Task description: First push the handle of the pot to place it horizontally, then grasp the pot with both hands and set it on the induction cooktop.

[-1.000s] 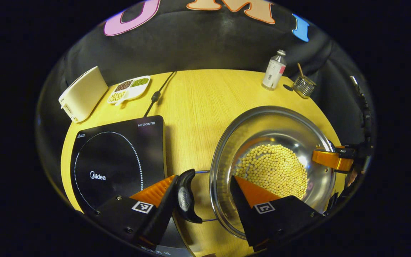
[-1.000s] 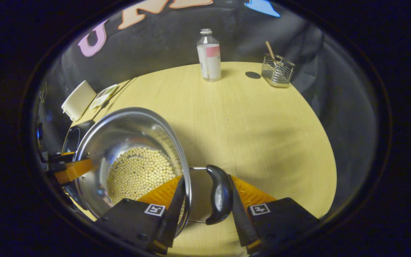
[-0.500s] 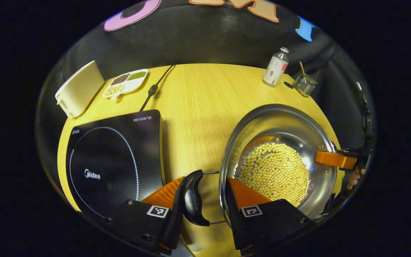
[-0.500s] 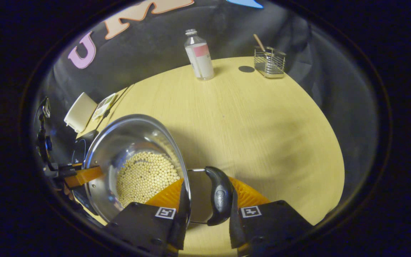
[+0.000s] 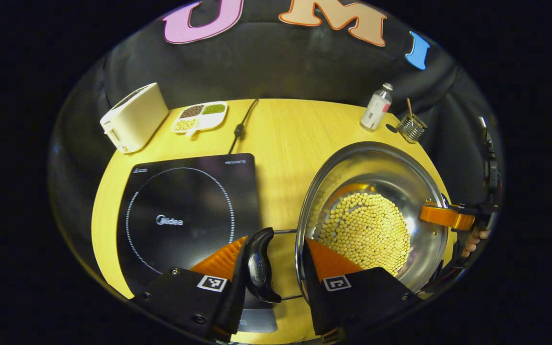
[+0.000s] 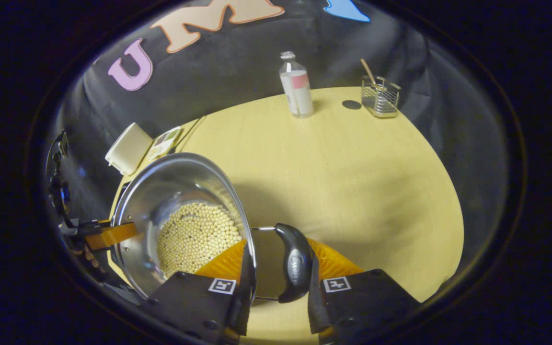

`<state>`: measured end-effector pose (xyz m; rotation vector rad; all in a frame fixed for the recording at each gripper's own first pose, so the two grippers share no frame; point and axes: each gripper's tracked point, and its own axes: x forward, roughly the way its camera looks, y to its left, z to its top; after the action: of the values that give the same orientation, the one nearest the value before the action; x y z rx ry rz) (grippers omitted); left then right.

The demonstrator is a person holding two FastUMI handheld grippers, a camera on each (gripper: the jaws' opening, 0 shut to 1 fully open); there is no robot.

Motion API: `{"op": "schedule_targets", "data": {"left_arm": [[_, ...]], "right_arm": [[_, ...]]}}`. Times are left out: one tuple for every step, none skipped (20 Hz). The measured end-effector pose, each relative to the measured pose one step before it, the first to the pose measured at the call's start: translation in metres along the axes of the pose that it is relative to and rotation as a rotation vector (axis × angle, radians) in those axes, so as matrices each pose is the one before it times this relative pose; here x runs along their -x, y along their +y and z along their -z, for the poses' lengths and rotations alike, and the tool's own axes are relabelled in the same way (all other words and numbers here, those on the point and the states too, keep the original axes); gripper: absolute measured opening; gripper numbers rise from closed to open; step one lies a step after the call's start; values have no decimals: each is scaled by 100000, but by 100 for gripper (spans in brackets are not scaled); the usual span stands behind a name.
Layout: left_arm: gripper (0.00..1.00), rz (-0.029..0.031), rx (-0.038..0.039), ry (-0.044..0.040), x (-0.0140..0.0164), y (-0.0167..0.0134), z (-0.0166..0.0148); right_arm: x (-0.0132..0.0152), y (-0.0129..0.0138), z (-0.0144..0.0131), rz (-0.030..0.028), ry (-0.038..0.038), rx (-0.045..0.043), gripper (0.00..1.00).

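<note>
A steel pot with several yellow beans in it hangs between my two grippers, to the right of the black induction cooktop. My left gripper is shut on the pot's black side handle, one finger outside the handle and one inside the pot wall. In the right gripper view, my right gripper is shut the same way on the opposite black handle of the pot. Both handles lie level. Each view shows the other gripper across the pot.
At the back left of the round wooden table stand a white toaster and a divided dish of beans. The cooktop's cable runs to the back. A bottle and a wire holder stand at the back right.
Both grippers closed tighter on the handles. The pot has risen off the table, and the cooktop now lies closer to it in the left gripper view.
</note>
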<state>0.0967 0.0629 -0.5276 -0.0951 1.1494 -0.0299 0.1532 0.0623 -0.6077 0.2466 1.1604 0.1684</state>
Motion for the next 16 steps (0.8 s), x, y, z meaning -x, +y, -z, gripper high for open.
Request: {"op": "schedule_targets", "data": {"left_arm": [[58, -1047, 495, -668, 458, 556, -175], [58, -1074, 290, 438, 369, 570, 98], [58, -945, 172, -317, 514, 765, 93], [58, -830, -297, -555, 516, 869, -72], [58, -684, -277, -768, 409, 927, 36], [58, -442, 37, -270, 402, 681, -49], [58, 209, 161, -678, 52, 763, -151], [58, 792, 344, -597, 17, 752, -180], [58, 987, 258, -342, -140, 841, -67], [58, 827, 51, -32, -140, 980, -116], [58, 701, -220, -368, -83, 1116, -142], [58, 702, -333, -292, -131, 1226, -205], [58, 945, -230, -11, -271, 1278, -168], [60, 1240, -161, 600, -201, 1614, -53], [59, 1209, 186, 802, -164, 1368, -49], [58, 1197, -99, 145, -168, 1332, -160]], "right_arm": [[76, 479, 12, -1007, -210, 594, 46], [46, 391, 13, -1158, -135, 119, 45], [-74, 502, -76, -900, -38, 240, 46], [-15, 599, 84, -1063, 37, 274, 46], [-12, 579, 47, -790, 13, -8, 46], [-23, 527, 86, -393, 18, 19, 46], [107, 538, -114, 97, -299, 202, 46], [-4, 407, -17, 533, -662, 439, 51], [-157, 419, -185, 720, -706, 404, 51], [-249, 411, -11, 737, -34, -105, 51], [-280, 681, 54, 869, 326, -313, 51], [103, 714, 163, 784, 107, -232, 51], [-88, 750, 9, 1233, -231, -130, 51], [99, 743, 211, 1472, 225, -14, 51], [-20, 703, 177, 1400, 114, 30, 45], [-56, 711, 195, 1110, 306, -177, 45]]}}
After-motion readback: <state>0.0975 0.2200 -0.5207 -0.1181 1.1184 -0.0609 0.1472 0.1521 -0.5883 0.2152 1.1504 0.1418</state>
